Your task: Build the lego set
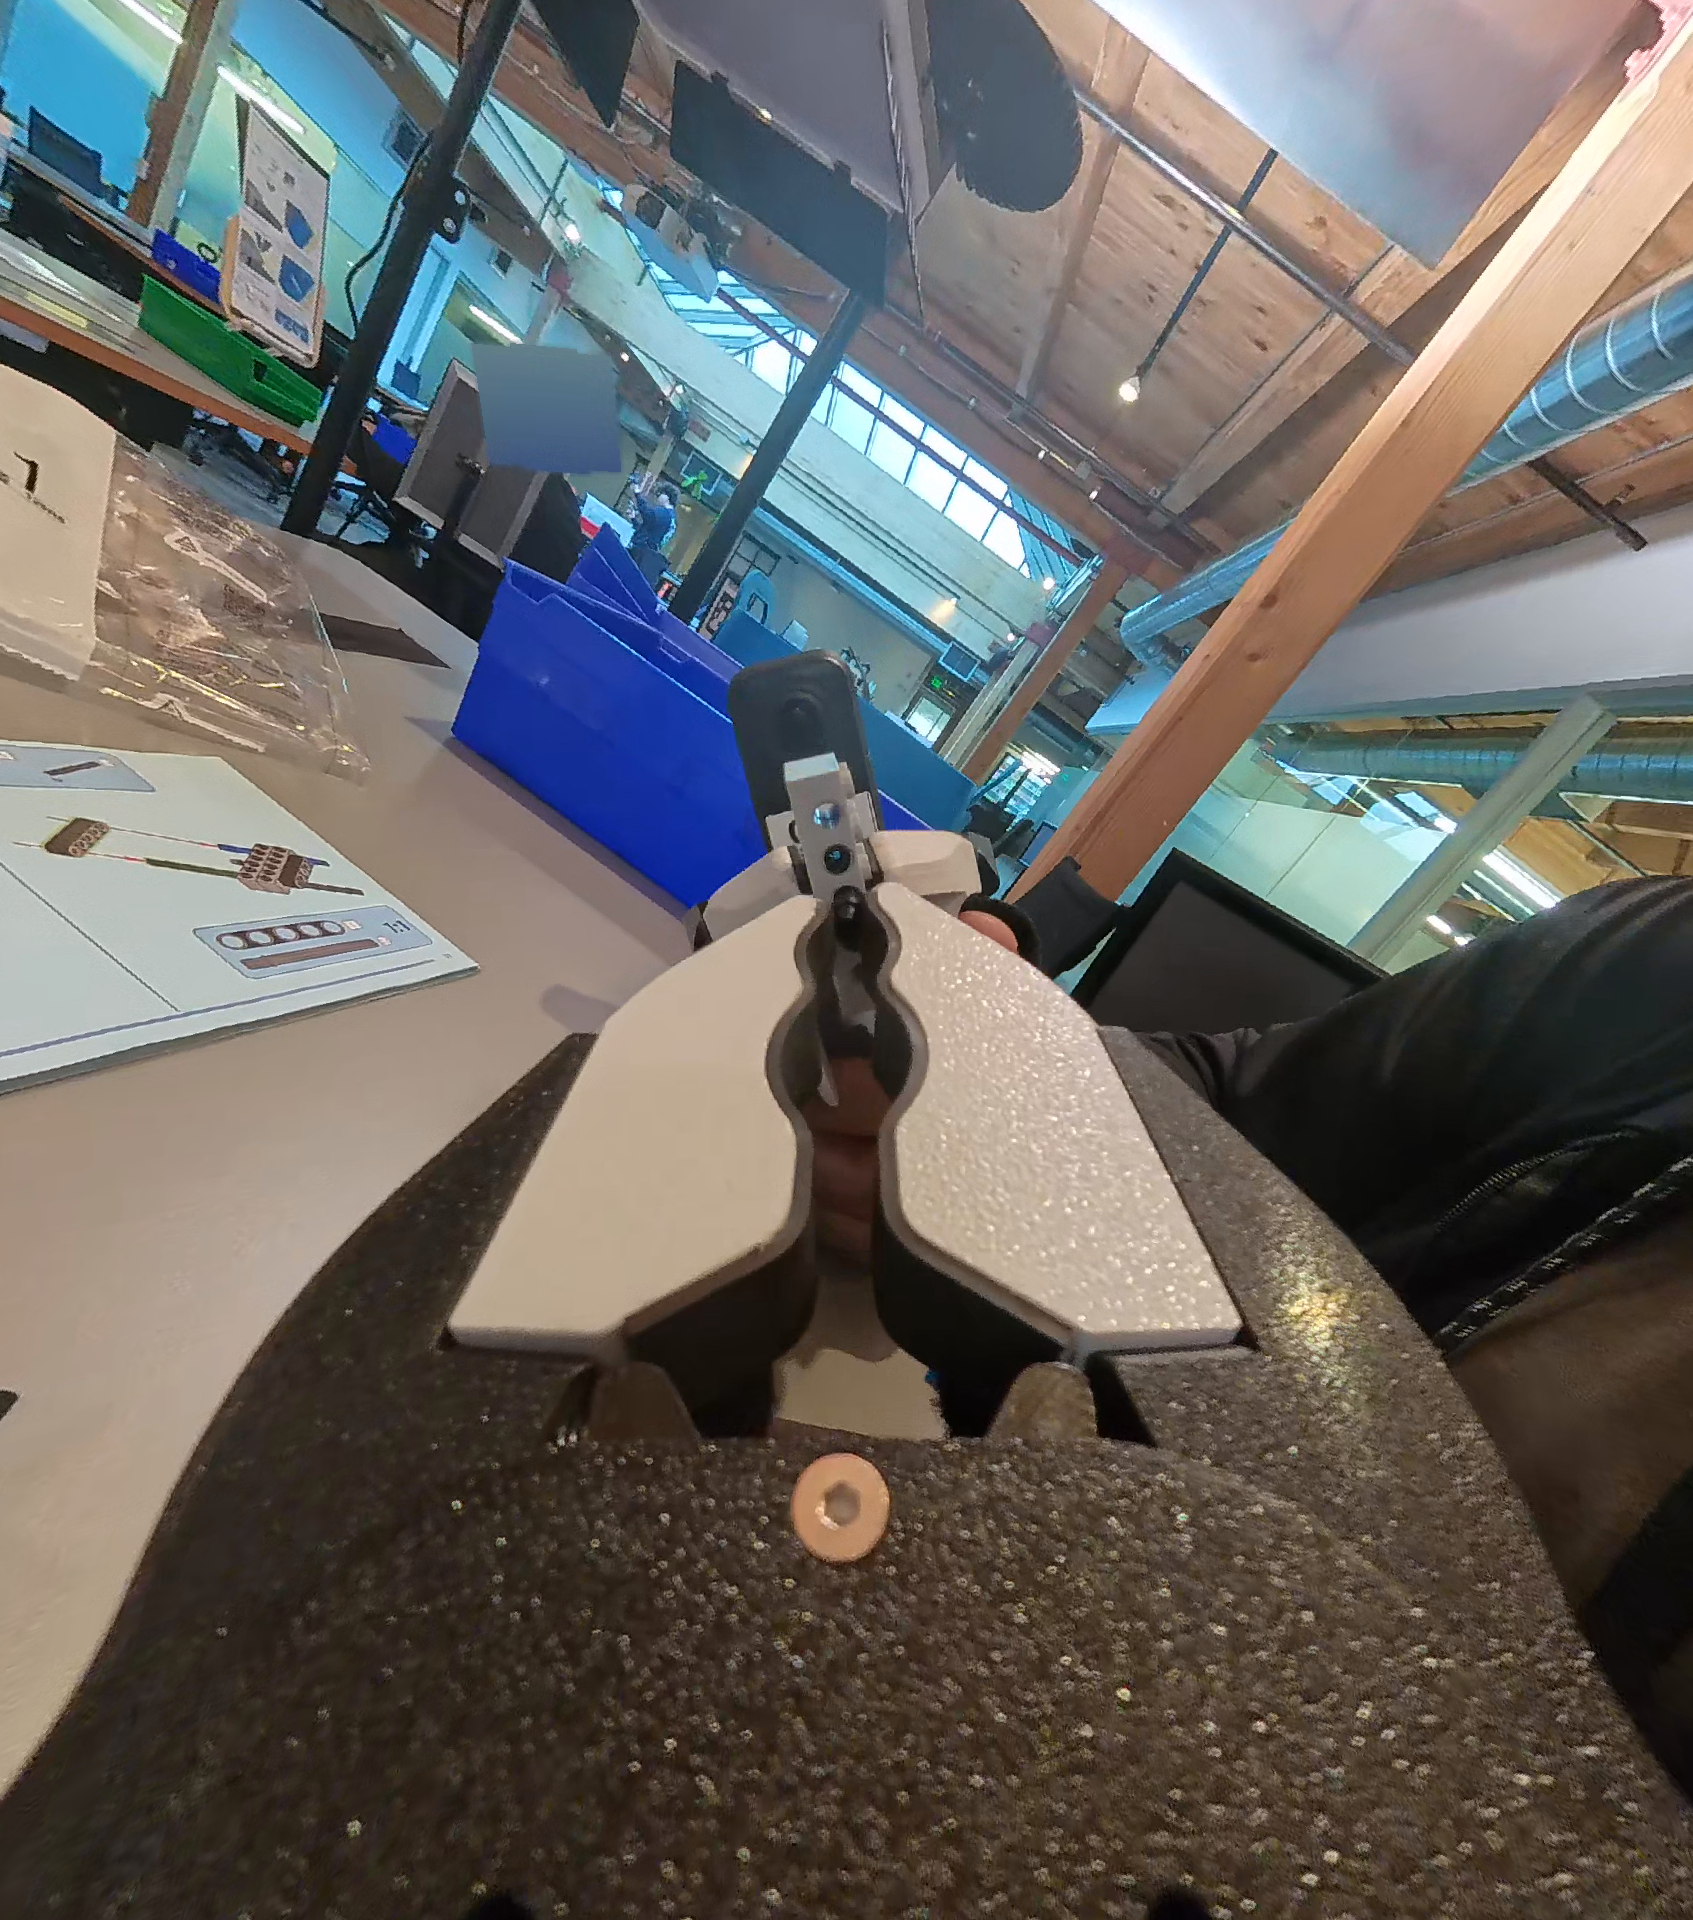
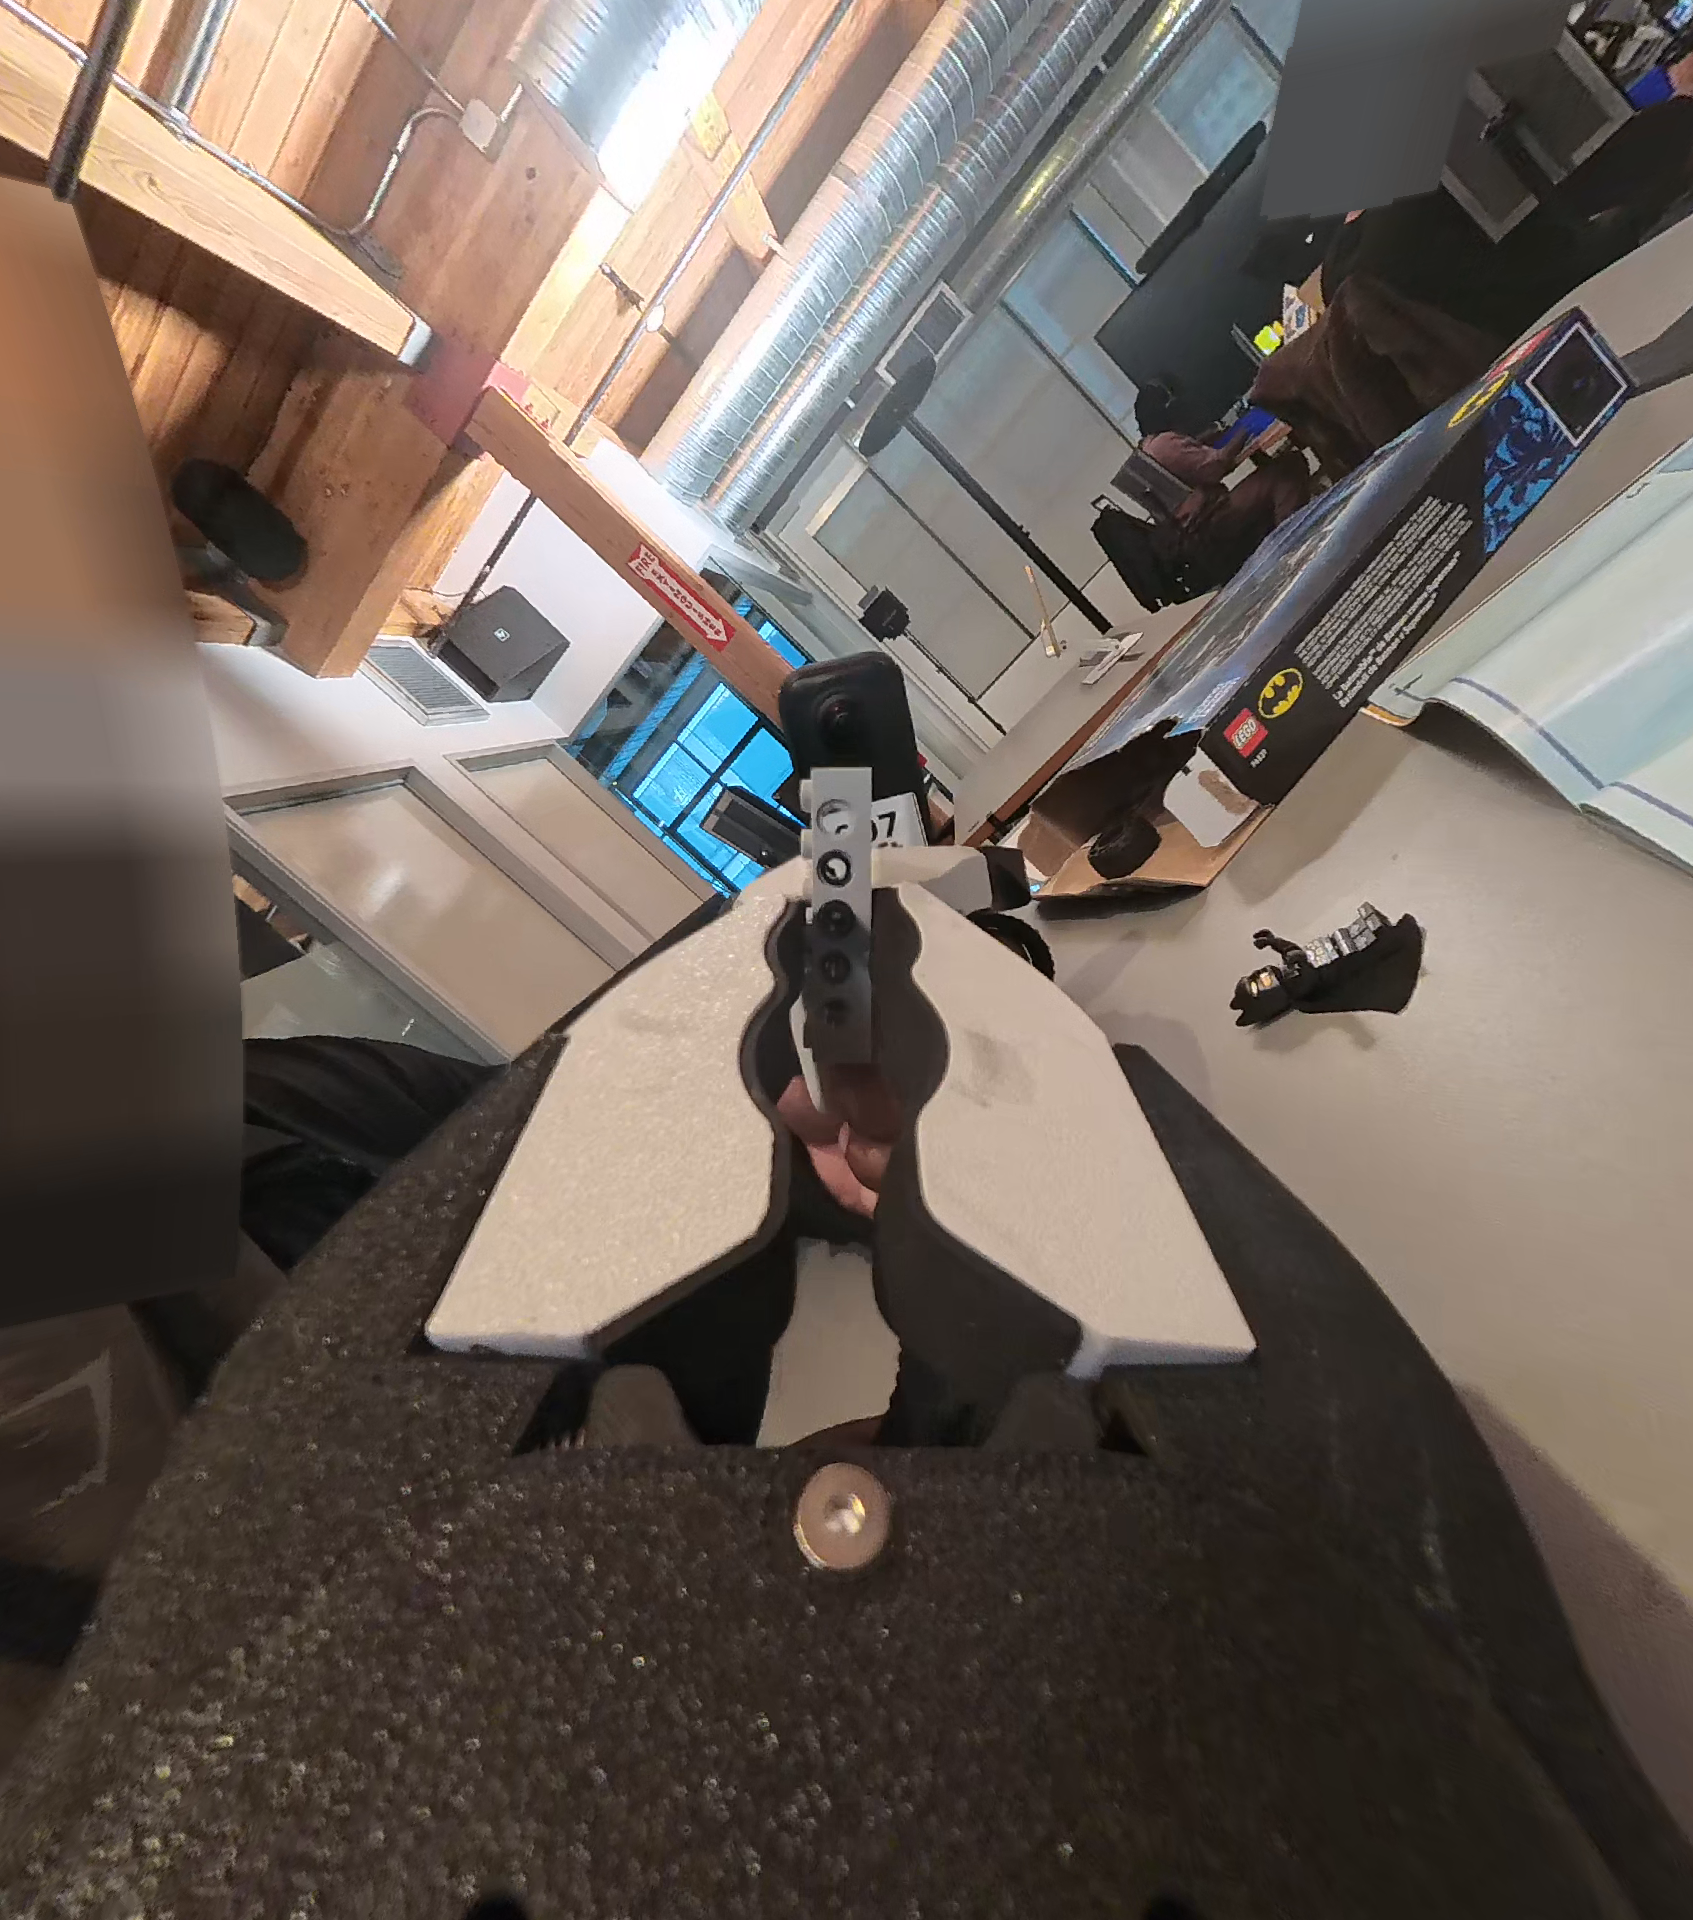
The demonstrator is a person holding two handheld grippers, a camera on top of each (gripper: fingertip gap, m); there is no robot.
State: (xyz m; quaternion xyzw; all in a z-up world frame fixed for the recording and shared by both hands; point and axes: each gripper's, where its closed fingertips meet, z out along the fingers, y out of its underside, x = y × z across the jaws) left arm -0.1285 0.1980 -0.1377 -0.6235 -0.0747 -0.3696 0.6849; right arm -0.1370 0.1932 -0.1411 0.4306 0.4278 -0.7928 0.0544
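The two grippers face each other above the surface (image 1: 322,1143). The left gripper (image 1: 847,914) is clamped on a thin pin (image 1: 844,977), whose tip meets the lowest showing hole of a holed beam (image 1: 826,831) standing just beyond it. That beam (image 2: 840,914) stands upright between the fingers of the right gripper (image 2: 837,935), its upper end above their tips. In the left wrist view, an instruction booklet (image 1: 146,914) lies on the surface to the left, plastic bags (image 1: 198,613) behind it, and a bin (image 1: 603,748) farther back. In the right wrist view, a caped minifigure (image 2: 1330,966) lies on the surface to the right; behind it lies a toy box (image 2: 1393,582), with an open booklet (image 2: 1652,665) to its right.
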